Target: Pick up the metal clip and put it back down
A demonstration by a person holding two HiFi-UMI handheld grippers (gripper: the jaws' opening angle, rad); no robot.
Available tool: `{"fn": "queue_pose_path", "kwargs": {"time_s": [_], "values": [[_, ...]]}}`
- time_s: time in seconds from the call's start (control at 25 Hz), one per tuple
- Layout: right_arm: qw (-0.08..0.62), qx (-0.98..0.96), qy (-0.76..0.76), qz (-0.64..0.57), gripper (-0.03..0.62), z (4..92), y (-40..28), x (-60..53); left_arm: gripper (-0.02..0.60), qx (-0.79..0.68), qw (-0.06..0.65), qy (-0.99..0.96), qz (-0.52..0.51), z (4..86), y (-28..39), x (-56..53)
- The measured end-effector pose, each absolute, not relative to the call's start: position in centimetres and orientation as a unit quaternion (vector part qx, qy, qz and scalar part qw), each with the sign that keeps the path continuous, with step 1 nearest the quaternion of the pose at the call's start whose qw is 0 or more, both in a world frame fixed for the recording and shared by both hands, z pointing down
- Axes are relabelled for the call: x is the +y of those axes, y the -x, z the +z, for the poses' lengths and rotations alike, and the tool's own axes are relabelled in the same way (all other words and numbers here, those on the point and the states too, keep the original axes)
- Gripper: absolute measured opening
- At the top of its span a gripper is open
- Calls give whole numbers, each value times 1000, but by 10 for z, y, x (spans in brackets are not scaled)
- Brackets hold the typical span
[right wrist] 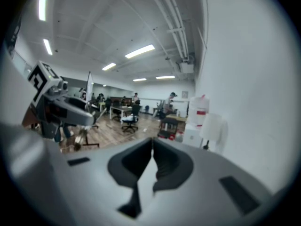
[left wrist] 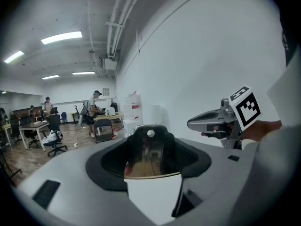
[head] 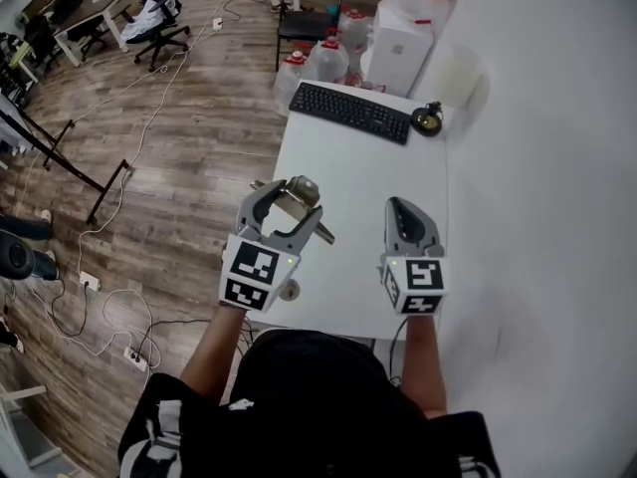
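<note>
**Gripping the metal clip above the table**

The left gripper [head: 284, 197] has its jaws clamped on the metal clip [head: 299, 203], which is held clear of the white table [head: 348, 172]. Only the left gripper view shows the clip's shiny face filling the gap between the jaws. The right gripper [head: 403, 212] hovers just beside it; its own view shows the jaws together on nothing. A keyboard [head: 350, 112] lies at the table's far end. Jugs [head: 323, 60] stand on the floor beyond, their contents unclear.

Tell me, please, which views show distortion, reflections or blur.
Left gripper view: fisheye curvature, dark corners, and the metal clip shows brownish reflections. Right gripper view: same curvature, and the right gripper, close up, looks soft. Head view: evenly lit, fairly sharp.
</note>
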State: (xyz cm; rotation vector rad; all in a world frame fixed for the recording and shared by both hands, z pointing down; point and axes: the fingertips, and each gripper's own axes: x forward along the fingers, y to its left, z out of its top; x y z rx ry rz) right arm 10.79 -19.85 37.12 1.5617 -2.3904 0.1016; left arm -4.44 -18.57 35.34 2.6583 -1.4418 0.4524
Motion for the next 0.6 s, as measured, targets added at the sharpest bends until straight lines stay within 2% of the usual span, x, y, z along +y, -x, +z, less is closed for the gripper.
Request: {"fn": "queue_pose_path", "kwargs": {"time_s": [0.6], "values": [[187,-823,-530,86,35,426,-108,-193,304,-439,136,-858,229,461,37,-181]]}}
